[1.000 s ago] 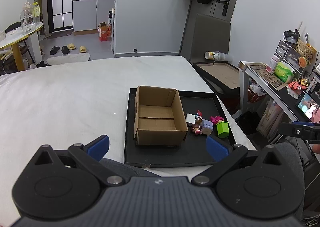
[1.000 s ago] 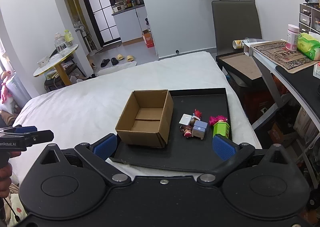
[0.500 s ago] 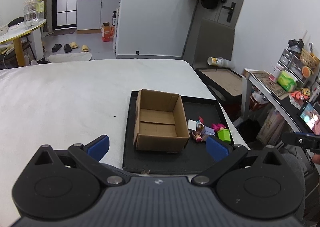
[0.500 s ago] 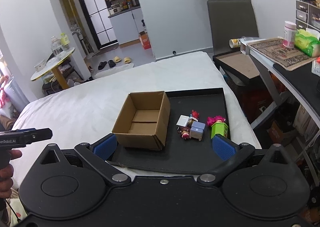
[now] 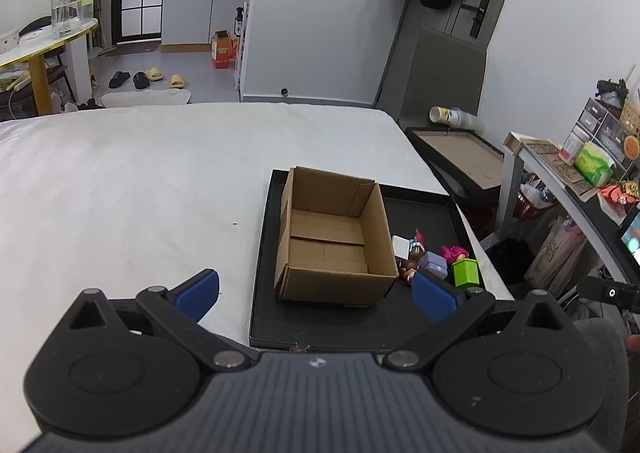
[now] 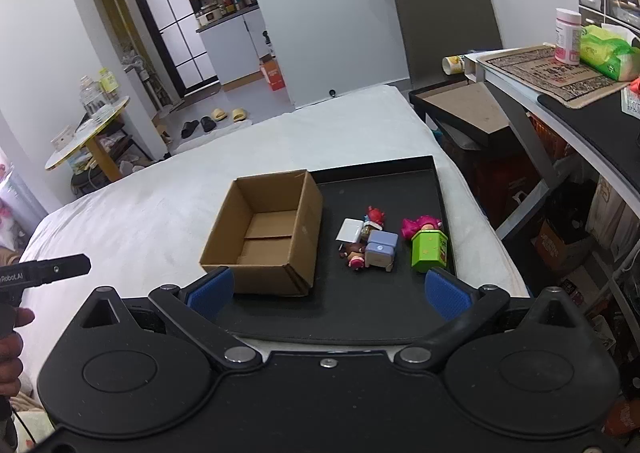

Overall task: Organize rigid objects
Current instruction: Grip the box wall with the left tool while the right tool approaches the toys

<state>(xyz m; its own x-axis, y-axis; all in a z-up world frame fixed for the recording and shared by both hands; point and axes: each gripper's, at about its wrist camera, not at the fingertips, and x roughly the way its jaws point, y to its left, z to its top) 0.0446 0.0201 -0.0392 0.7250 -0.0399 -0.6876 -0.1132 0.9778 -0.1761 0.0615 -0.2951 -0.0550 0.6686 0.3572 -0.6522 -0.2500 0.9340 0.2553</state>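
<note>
Both claws, left claw and right claw, hang spread wide, grasping nothing. Ahead of them one black tray on the bed carries one empty cardboard box; right of it, beyond the right claw's right finger, one green block, one lilac box, one white card and a few small figurines.

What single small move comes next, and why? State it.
Probably bring the right gripper forward and down toward the green block. Both grippers are open and hold nothing, the cardboard box looks empty, and the small toys lie on the black tray, the block nearest the right gripper.
</note>
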